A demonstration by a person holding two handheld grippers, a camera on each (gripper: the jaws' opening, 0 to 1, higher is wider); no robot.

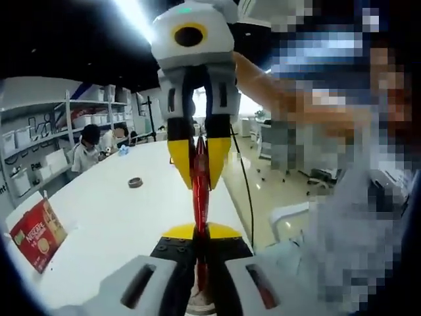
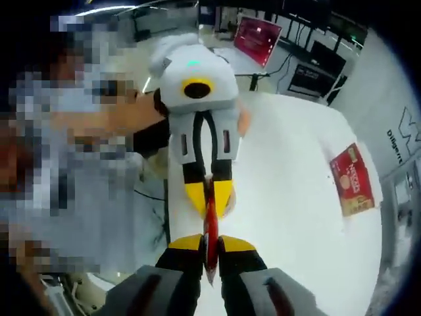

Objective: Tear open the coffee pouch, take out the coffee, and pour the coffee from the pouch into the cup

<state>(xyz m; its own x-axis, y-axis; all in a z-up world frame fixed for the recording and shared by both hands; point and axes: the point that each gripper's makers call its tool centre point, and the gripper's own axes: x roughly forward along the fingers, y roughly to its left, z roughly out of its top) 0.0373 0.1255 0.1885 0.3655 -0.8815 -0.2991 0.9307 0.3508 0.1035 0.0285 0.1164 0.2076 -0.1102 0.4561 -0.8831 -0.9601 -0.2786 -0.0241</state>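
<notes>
Two tools, one pouch: both are clamped on the same red coffee pouch [image 1: 200, 178], held edge-on in mid-air above the white bench [image 1: 118, 217].
Left tool [image 1: 199, 245]: jaws closed on the pouch's near end, in the left gripper view.
Right tool [image 2: 210, 251]: jaws closed on the opposite end; it faces the left tool head-on.
Pouch axis: long axis runs straight from one tool to the other, so it spans the gap between the two sets of yellow tips.
Key relation: the grips are opposed along that axis, and I'd judge the tear needs a twist or sideways shear, not just a straight pull.
Nearer hand: neither, both already have it.
Cup: can't locate it for certain.
Off to the side: red coffee box [image 2: 352, 181] lying on the bench, well apart from the pouch.
</notes>
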